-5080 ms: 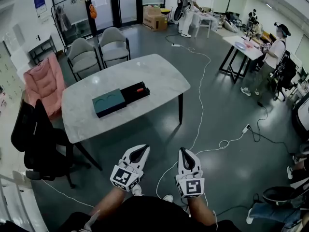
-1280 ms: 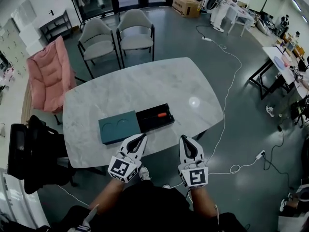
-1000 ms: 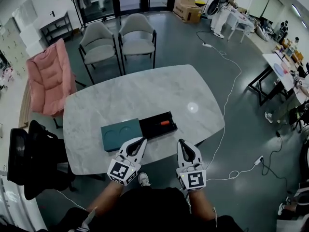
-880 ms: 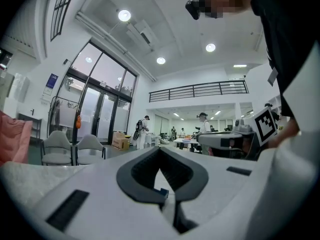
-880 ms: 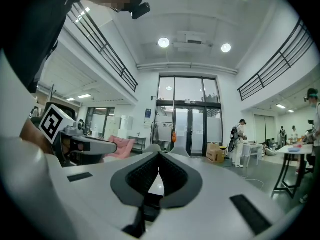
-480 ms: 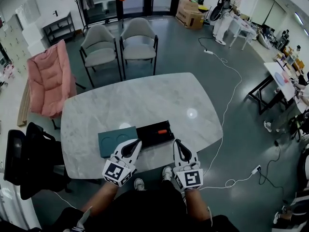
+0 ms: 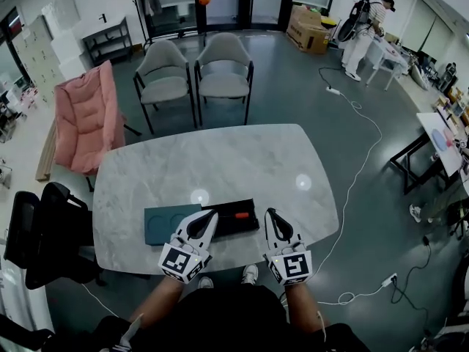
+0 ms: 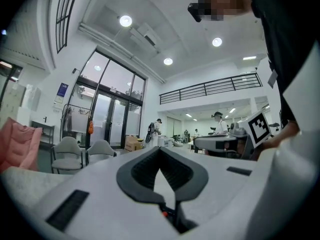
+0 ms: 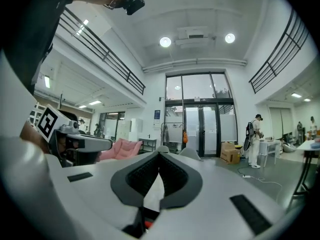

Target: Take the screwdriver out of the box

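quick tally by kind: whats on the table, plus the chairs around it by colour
teal lid: 1
black box: 1
screwdriver: 1
grey chairs: 2
pink chair: 1
black office chair: 1
total: 7

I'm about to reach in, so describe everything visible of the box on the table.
The box is a shallow, long black tray, lying open and flat near the table's front edge. An orange-handled screwdriver lies inside. A flat teal piece with two round marks adjoins its left end. The left claw hides part of it.
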